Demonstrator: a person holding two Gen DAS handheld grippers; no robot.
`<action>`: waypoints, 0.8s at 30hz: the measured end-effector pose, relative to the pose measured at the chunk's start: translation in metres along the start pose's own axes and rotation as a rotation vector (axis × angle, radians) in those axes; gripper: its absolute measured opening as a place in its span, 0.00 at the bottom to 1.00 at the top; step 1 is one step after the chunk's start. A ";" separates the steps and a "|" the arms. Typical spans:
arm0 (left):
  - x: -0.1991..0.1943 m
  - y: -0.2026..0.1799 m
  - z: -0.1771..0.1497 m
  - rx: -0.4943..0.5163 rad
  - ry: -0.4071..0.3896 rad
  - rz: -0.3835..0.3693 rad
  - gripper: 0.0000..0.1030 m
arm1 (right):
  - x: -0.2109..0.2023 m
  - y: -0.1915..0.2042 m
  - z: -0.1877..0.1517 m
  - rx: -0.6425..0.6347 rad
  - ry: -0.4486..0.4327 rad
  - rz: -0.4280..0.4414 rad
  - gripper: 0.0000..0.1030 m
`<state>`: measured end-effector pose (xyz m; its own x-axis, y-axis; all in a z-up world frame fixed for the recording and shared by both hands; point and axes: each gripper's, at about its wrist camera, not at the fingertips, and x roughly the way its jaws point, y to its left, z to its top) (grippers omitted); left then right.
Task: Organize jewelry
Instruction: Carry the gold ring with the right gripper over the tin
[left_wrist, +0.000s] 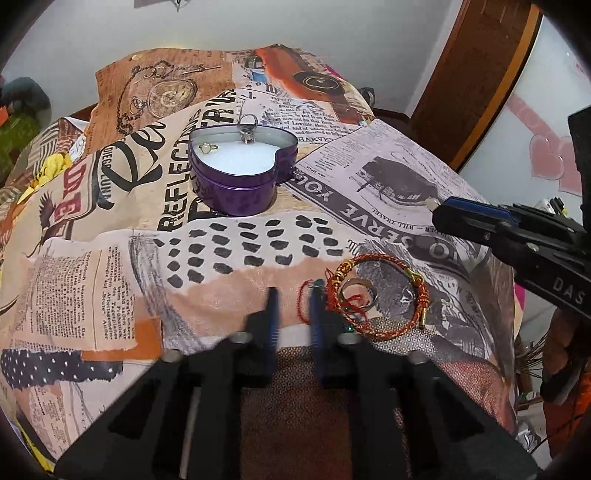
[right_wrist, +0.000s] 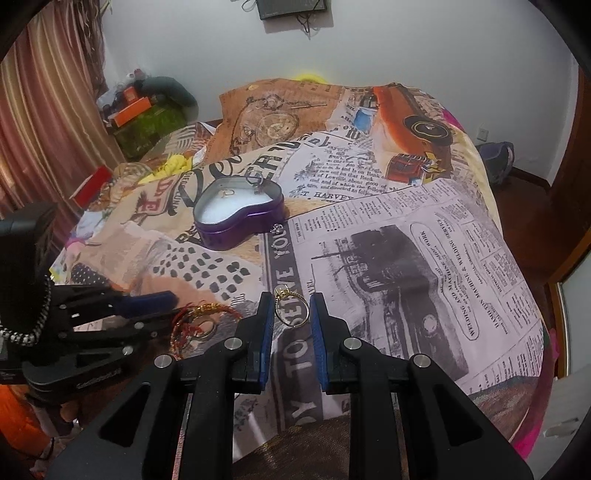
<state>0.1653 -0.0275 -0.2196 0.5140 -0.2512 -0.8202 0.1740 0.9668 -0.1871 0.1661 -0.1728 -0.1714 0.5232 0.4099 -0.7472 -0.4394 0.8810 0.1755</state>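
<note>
My left gripper (left_wrist: 294, 306) sits low over the patterned cloth, its fingers blurred and closed in on a loop of red thread (left_wrist: 302, 301). The thread trails from a red-and-gold braided bracelet (left_wrist: 388, 295). A silver ring (left_wrist: 358, 293) lies inside the bracelet. My right gripper (right_wrist: 291, 298) is shut on a gold ring with a pale stone (right_wrist: 291, 308), held just above the cloth. Further back stands an open purple heart-shaped tin (left_wrist: 236, 192) with white padding. In it are a small gold ring (left_wrist: 208, 147) and a silver ring (left_wrist: 248, 125) at the rim.
A newspaper-collage cloth (right_wrist: 424, 258) covers the rounded surface and drops away at its right and near edges. A small sparkly piece (right_wrist: 277, 229) lies beside the tin. Striped curtains (right_wrist: 55, 110) and stacked boxes (right_wrist: 136, 107) stand at the back left. A wooden door frame (left_wrist: 480, 74) is on the right.
</note>
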 end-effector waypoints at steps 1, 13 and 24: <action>0.000 0.001 0.000 -0.005 0.001 -0.006 0.04 | -0.001 0.000 -0.001 0.000 -0.002 0.002 0.17; -0.024 0.001 0.011 -0.026 -0.053 -0.008 0.00 | -0.020 0.001 0.001 0.007 -0.047 0.001 0.17; -0.071 -0.003 0.029 -0.010 -0.171 -0.005 0.00 | -0.032 0.003 0.006 0.011 -0.084 0.007 0.17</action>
<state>0.1523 -0.0141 -0.1449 0.6491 -0.2591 -0.7152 0.1685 0.9658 -0.1970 0.1524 -0.1817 -0.1426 0.5799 0.4341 -0.6893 -0.4353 0.8804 0.1882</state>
